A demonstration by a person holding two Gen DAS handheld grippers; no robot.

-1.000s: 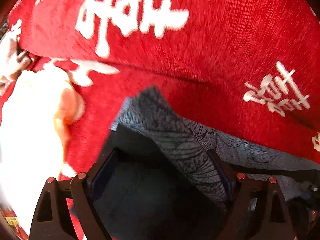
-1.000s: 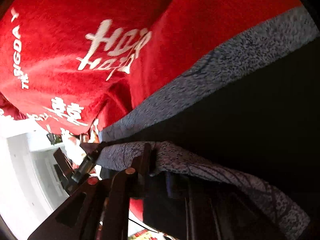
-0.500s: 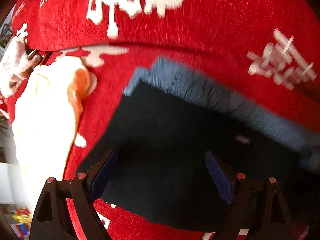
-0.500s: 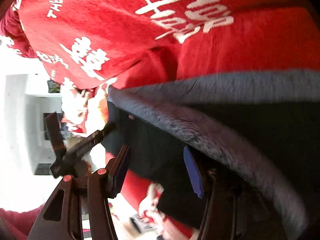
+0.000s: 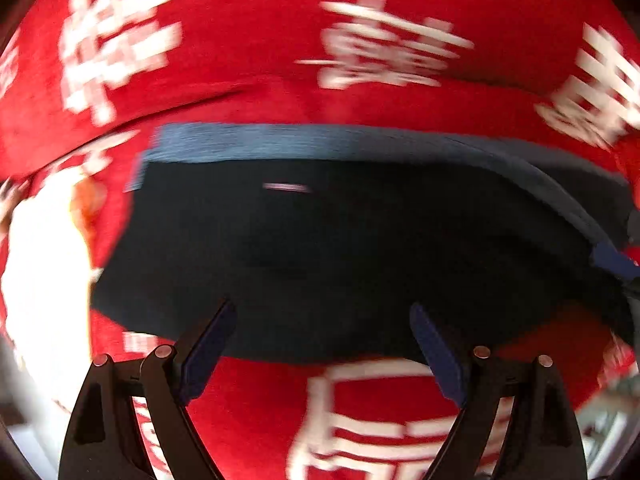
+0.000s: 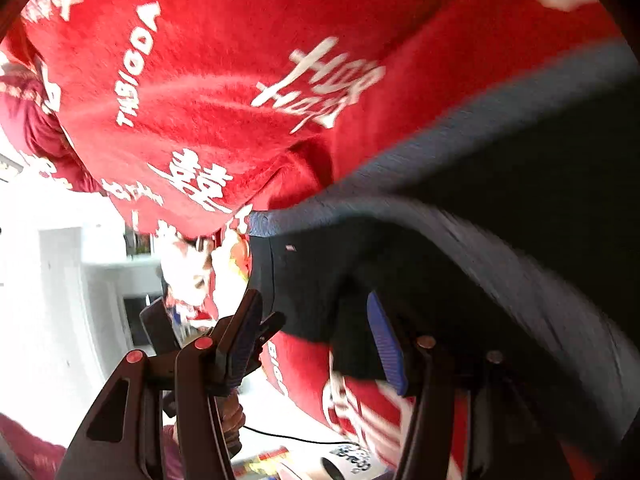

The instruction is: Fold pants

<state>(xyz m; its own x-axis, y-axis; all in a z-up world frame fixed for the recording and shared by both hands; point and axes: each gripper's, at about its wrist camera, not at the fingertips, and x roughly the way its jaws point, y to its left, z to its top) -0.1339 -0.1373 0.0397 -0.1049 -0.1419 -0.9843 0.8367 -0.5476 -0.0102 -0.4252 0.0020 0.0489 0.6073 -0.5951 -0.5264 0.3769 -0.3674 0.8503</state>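
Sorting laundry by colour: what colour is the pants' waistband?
Grey-blue waistband on black pants; left wrist view shows it best.

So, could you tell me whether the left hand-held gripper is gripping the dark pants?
No, the left hand-held gripper stands open above the dark pants, its pads apart.

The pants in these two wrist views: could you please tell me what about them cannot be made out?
- Left wrist view: motion blur smears the pants; the small pale tag is unreadable.
- Left wrist view: their right end runs out at the picture's dark rim.
- Right wrist view: the pants run off the right edge; full length unseen.
- Right wrist view: the right hand-held gripper covers their lower edge.
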